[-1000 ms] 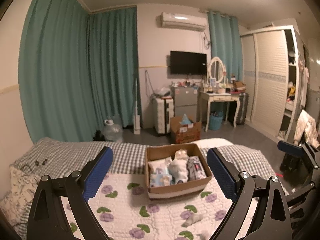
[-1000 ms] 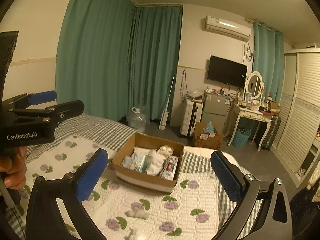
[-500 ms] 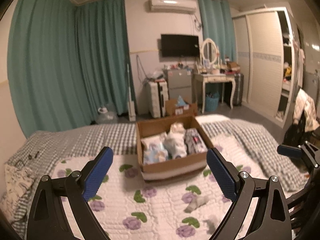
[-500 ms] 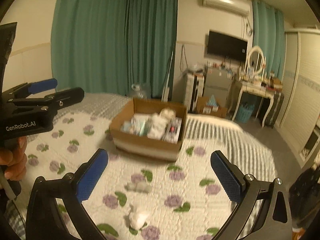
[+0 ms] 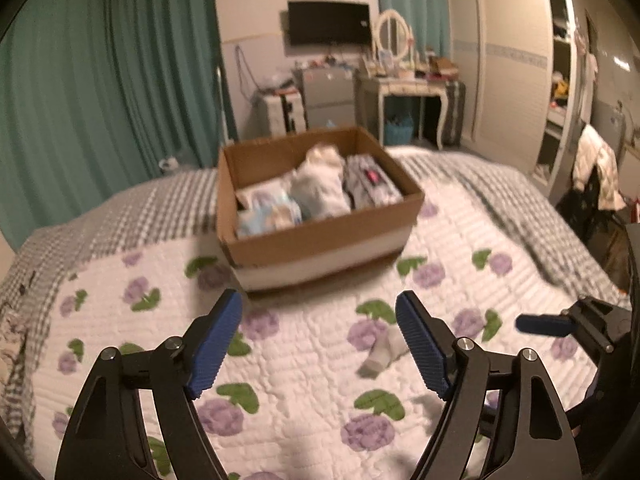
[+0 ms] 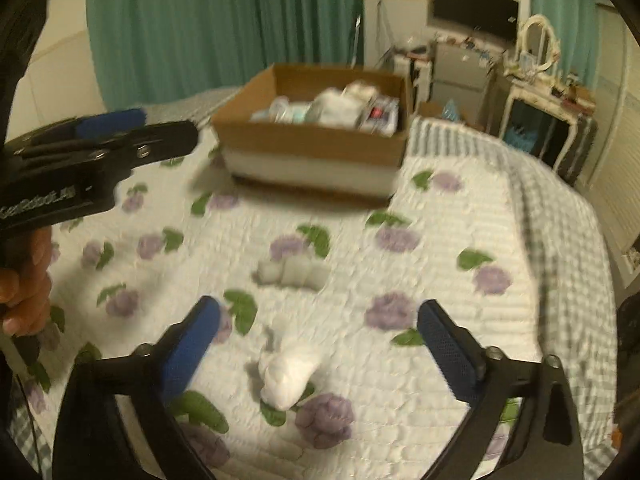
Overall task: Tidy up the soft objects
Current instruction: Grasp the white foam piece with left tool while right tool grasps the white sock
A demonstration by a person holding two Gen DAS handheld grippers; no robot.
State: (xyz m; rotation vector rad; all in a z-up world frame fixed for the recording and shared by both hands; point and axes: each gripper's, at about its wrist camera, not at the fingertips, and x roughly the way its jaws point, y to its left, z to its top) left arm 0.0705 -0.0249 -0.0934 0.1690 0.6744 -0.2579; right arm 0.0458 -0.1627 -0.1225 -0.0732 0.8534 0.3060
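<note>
A cardboard box [image 5: 320, 240] [image 6: 312, 148] with several folded soft items stands on the flowered quilt. A grey sock [image 5: 382, 356] [image 6: 290, 272] lies on the quilt in front of the box, just left of my left gripper's right finger. A white rolled sock [image 6: 286, 374] lies nearer, between my right gripper's fingers and below them. My left gripper [image 5: 320, 344] is open and empty above the quilt. My right gripper [image 6: 318, 354] is open and empty over the white sock.
The quilt [image 5: 300, 380] covers a bed with a grey checked sheet [image 5: 160, 208]. Green curtains [image 5: 100, 100], a dressing table [image 5: 404, 88] and a wardrobe [image 5: 516, 60] stand beyond the bed. The left gripper's body [image 6: 80, 160] shows at the right wrist view's left.
Both grippers have tilted down and moved closer to the quilt and box. The two socks now appear larger and nearer the fingers. Both stay open.
</note>
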